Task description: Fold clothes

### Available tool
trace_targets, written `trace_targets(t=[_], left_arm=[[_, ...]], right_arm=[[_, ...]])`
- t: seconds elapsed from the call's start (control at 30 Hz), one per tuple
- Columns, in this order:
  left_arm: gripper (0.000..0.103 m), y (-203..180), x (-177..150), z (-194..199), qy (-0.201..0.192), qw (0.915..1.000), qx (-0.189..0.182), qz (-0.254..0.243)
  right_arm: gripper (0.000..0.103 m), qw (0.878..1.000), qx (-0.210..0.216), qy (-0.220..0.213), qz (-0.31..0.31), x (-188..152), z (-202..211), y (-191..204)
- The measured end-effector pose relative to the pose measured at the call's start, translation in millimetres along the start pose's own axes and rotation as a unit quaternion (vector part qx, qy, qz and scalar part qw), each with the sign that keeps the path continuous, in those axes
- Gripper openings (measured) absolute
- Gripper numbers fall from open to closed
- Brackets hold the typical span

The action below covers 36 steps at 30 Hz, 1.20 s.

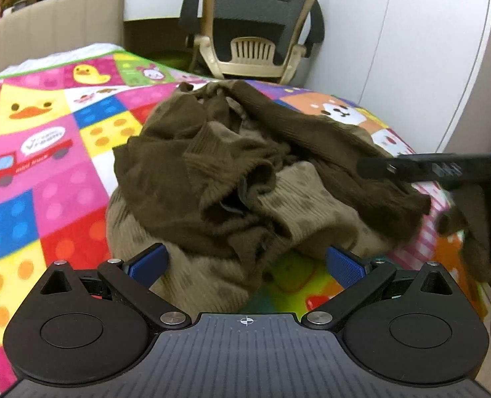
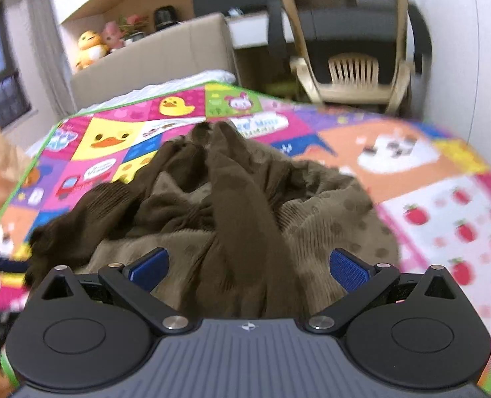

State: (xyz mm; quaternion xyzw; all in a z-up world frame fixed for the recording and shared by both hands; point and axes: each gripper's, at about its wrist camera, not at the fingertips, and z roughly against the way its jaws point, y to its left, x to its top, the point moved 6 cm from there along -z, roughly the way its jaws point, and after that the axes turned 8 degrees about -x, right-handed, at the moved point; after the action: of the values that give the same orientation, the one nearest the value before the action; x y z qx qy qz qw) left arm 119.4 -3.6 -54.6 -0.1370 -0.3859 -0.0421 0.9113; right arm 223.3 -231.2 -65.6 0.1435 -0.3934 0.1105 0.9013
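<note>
Both grippers spread wide over a crumpled knit, nothing gripped yet.

Left wrist: my left gripper (image 1: 247, 263) hangs with its 2 blue pads apart over the near edge of the sweater (image 1: 245, 179), which lies bunched in the middle of the mat (image 1: 46, 179); the dark bar at right looks like my other tool, blurred. I'd find a hem or shoulder edge before closing, not a mid-heap fold. The knit is ribbed, soft, dark brown outside and paler tan with dots inside. Right wrist: my right gripper (image 2: 248, 267) also stands parted, a dark sleeve-like strip running between the pads, whether touching I cannot tell. The mat is smooth and bright, patterned in squares; a chair (image 2: 351, 49) stands beyond.
</note>
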Motion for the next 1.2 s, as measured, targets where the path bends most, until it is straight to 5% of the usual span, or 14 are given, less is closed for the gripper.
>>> trace_targets(t=[0.17,0.53,0.67,0.8,0.9,0.97,1.0,1.03,1.13,1.2], left_arm=[[0.103,23,6,-2,-0.007,0.9999,-0.007,0.009],[0.103,82,26,55,-0.094,0.9896,-0.083,0.071],[0.103,64,37,32,-0.077,0.9932,-0.08,0.036],[0.103,57,34,-8,-0.028,0.9985,-0.047,0.007],[0.102,65,27,-18,-0.007,0.9997,-0.022,0.006],[0.088,70,24,-17,-0.004,0.9999,-0.011,0.0],[0.058,71,24,-15,-0.004,0.9999,-0.01,-0.004],[0.047,71,26,-15,-0.004,0.9999,-0.012,-0.007],[0.022,69,33,-14,-0.012,0.9994,-0.015,-0.029],[0.016,68,41,-14,-0.022,0.9985,-0.008,-0.049]], right_arm=[[0.103,0.996,0.046,0.054,-0.047,-14,-37,5],[0.103,0.99,0.108,0.086,0.024,-72,20,74],[0.103,0.992,0.092,0.082,0.0,-71,19,74],[0.103,0.992,0.081,0.081,0.047,-68,22,74],[0.103,0.994,0.053,0.021,0.089,-56,41,72],[0.103,0.991,0.026,-0.031,0.129,-43,55,72],[0.103,0.988,0.016,-0.049,0.147,-37,59,73],[0.103,0.984,0.008,-0.065,0.166,-29,61,76],[0.101,0.975,0.0,-0.072,0.209,-9,52,86],[0.083,0.974,0.003,-0.036,0.222,-2,32,88]])
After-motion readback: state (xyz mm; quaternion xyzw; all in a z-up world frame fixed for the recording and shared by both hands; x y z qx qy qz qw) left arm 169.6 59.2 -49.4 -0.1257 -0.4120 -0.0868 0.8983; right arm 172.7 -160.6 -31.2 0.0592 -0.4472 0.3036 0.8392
